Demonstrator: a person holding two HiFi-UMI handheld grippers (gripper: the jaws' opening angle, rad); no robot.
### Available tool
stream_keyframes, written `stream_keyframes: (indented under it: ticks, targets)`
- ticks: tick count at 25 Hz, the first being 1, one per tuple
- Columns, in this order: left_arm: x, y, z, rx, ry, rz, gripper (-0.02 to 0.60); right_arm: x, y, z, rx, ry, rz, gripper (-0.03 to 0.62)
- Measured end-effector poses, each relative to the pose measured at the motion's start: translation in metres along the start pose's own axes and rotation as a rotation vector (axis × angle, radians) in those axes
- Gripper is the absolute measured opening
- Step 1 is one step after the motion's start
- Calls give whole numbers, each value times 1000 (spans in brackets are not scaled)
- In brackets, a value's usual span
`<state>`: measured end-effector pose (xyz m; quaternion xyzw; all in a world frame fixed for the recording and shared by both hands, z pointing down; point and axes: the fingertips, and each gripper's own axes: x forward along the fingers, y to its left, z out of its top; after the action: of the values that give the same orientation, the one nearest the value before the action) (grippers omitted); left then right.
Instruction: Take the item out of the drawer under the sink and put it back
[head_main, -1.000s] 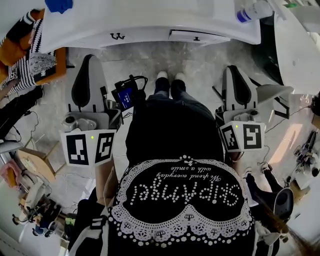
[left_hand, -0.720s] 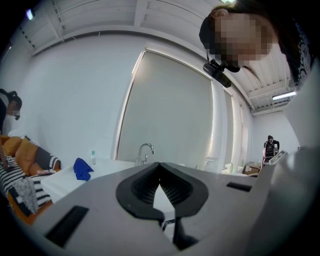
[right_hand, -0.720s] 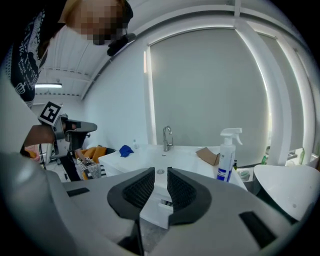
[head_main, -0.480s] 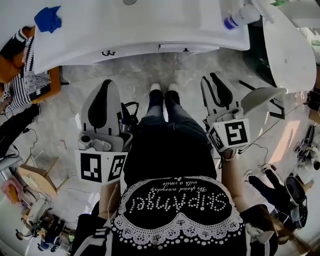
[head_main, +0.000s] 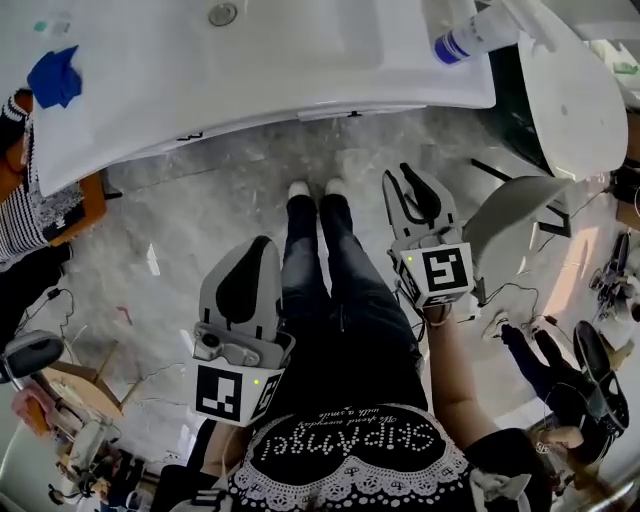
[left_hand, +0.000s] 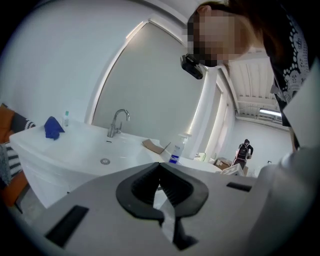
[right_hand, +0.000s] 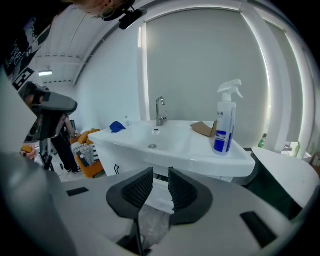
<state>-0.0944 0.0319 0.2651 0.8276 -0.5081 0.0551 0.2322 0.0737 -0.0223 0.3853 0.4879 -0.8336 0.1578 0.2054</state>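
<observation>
A white sink (head_main: 300, 60) is filling the top of the head view, carrying a spray bottle (head_main: 470, 35) at its right end and a blue cloth (head_main: 55, 78) at its left, while the person is standing back from it on a grey marbled floor (head_main: 200, 210). The drawer (head_main: 345, 109) under the basin is showing only as a thin closed front, and the item is not showing in any view, so it is presumably lying inside. The left gripper (head_main: 258, 250) is hanging low beside the person's leg with its jaw tips touching and nothing between them. The right gripper (head_main: 408, 185) is reaching further forward, its jaws standing apart and empty, aiming in its own view at the cabinet below the basin. Both are hovering well apart from the drawer, so the task looks to be at its very start: the approach. The next move is likely calling for bringing the right gripper down to the drawer's small handle, closing on it squarely, and pulling straight out.
</observation>
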Motion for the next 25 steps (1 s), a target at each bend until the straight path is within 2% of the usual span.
stream_keyframes:
  ticks: [10, 21, 25]
  targets:
    - [26, -11, -59, -115, 88, -69, 4, 53, -14, -55, 55, 56, -36, 89]
    - [35, -1, -102, -195, 167, -32, 5, 107, -35, -105, 79, 117, -68, 103]
    - [38, -4, -112, -218, 191, -25, 5, 128, -41, -125, 72, 154, -55, 112]
